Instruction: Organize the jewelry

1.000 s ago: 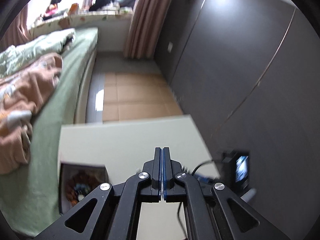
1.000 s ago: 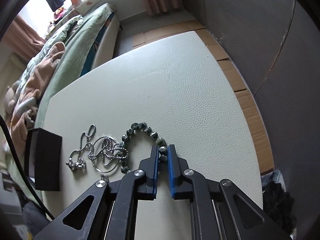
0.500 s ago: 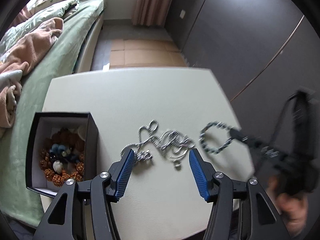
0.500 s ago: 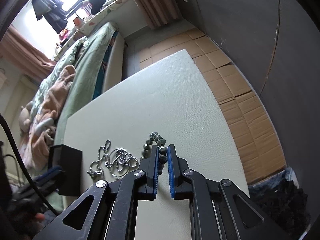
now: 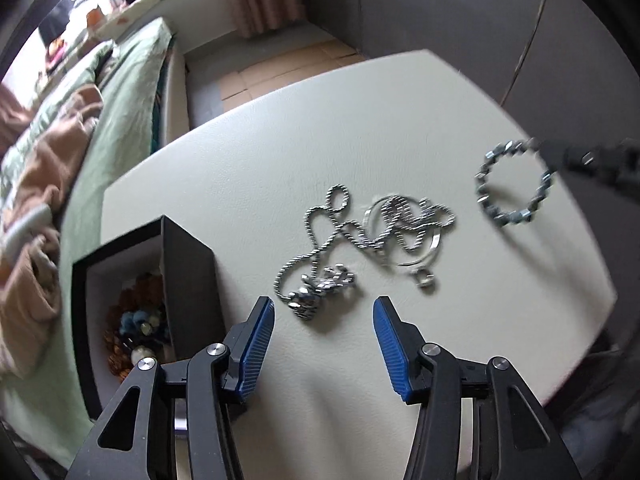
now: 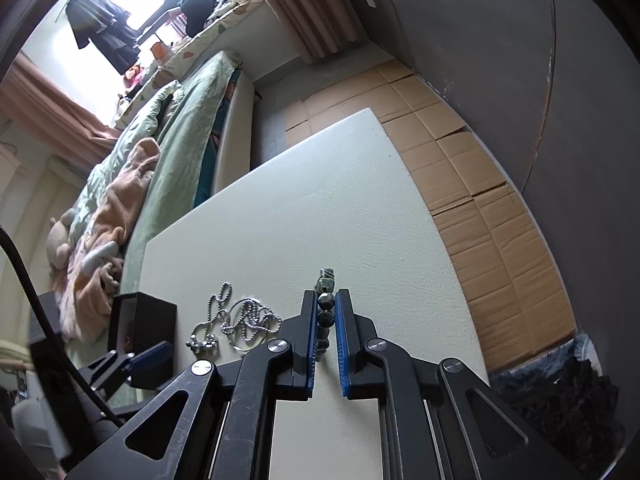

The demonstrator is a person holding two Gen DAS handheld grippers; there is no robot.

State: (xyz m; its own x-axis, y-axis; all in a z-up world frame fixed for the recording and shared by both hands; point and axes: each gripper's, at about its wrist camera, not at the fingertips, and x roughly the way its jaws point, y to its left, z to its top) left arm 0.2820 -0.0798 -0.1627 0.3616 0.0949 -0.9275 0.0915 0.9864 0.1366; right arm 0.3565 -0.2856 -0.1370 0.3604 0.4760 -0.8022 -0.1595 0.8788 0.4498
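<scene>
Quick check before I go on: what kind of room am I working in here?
Most likely a bedroom: a bed with green bedding beside the white table, curtains by a window, clothes hanging there.

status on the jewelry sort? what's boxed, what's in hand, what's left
Boxed: a brown-and-blue beaded piece lies in the open black box. In hand: right gripper is shut on the dark green bead bracelet, lifted off the white table. Left: the tangled silver chains; the open left gripper is over them.
</scene>
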